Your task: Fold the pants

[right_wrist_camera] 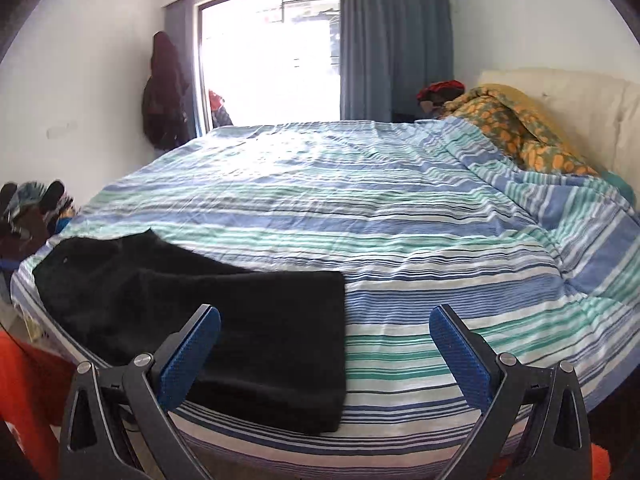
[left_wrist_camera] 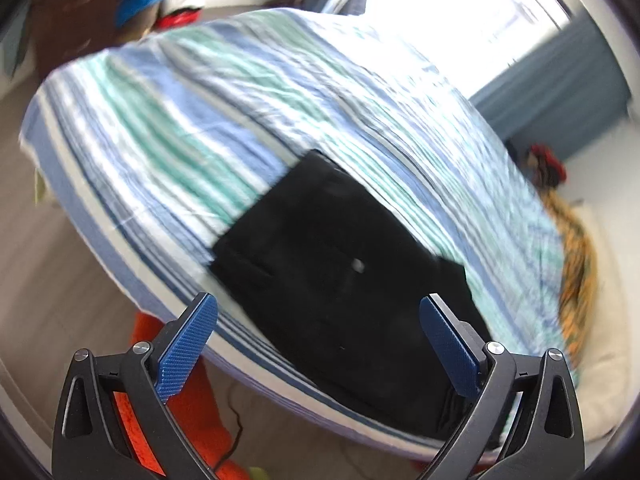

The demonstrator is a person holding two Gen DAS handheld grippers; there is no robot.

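Black pants (left_wrist_camera: 340, 280) lie folded flat on the striped bed sheet (left_wrist_camera: 180, 128) near the bed's front edge. They also show in the right wrist view (right_wrist_camera: 224, 320), at the left front of the sheet (right_wrist_camera: 400, 220), folded over on themselves. My left gripper (left_wrist_camera: 320, 320) is open and empty, held above the pants. My right gripper (right_wrist_camera: 326, 330) is open and empty, above the right end of the pants, near the front edge. The left wrist view is blurred.
An orange patterned blanket (right_wrist_camera: 516, 128) is heaped at the bed's head by a cream headboard (right_wrist_camera: 580, 96). A window with blue curtain (right_wrist_camera: 392, 40) lies beyond the bed. A dark coat (right_wrist_camera: 164, 92) hangs on the left wall. Something orange-red (left_wrist_camera: 192, 380) is below the bed edge.
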